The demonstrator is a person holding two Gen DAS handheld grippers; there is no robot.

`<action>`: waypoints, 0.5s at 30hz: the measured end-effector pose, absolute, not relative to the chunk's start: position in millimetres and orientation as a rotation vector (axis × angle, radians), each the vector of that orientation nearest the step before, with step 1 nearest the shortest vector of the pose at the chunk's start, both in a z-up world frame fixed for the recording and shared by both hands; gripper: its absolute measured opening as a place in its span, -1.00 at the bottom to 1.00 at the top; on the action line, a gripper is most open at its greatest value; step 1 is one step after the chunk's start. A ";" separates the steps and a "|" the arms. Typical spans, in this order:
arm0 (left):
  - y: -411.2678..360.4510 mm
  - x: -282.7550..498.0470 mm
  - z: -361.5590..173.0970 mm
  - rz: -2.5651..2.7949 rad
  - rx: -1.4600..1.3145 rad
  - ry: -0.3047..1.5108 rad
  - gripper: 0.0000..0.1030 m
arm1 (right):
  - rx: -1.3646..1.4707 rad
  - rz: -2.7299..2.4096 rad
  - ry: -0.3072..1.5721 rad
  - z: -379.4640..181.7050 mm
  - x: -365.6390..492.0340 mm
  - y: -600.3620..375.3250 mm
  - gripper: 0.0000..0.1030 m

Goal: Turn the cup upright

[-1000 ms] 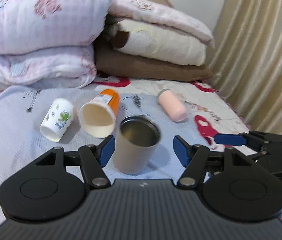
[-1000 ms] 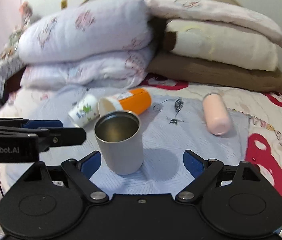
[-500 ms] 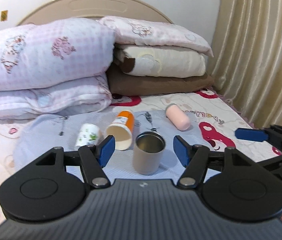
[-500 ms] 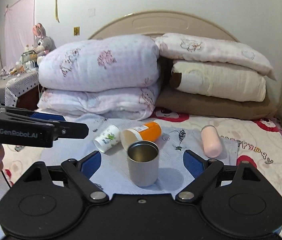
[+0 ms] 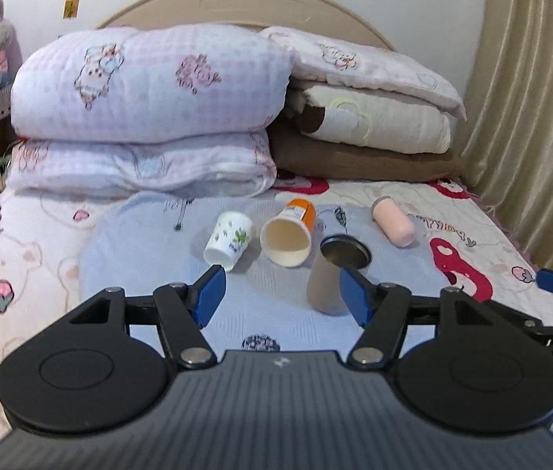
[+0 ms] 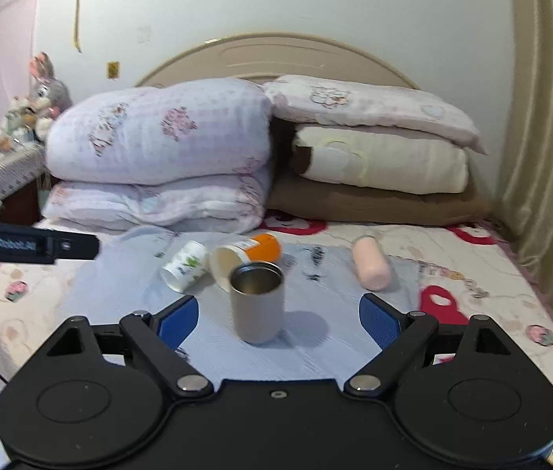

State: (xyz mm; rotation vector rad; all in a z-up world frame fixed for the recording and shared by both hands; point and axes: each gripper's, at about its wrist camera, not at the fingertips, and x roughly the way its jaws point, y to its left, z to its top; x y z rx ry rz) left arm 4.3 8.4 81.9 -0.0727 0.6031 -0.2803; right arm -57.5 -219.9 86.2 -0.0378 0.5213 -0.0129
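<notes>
Left gripper (image 5: 282,293): hovering above the bed's near edge, jaws spread, gripping nothing
Right gripper (image 6: 278,315): hanging with jaws spread wide, holding nothing
Grey cup (image 6: 257,302): standing upright, mouth up, on the blue cloth (image 6: 127,282) toward the bed's near edge
Orange cup (image 6: 247,254): lying on its side just behind the grey cup
White cup (image 6: 184,266): lying beside the orange one
Pink bottle (image 6: 370,268): lying toward the cloth's right edge

Both claws (image 5: 280,293) (image 6: 278,319) — farther from cup (image 6: 256,301)
</notes>
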 end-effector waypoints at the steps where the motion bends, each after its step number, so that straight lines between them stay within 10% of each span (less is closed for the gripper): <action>1: 8.8 3.5 79.0 -0.273 -0.065 0.603 0.23 | -0.047 -0.027 0.517 84.9 -59.9 -218.6 0.78; 15: 12.4 1.4 61.2 -0.251 -0.047 0.627 0.62 | -0.071 -0.117 0.511 59.2 -64.6 -206.2 0.96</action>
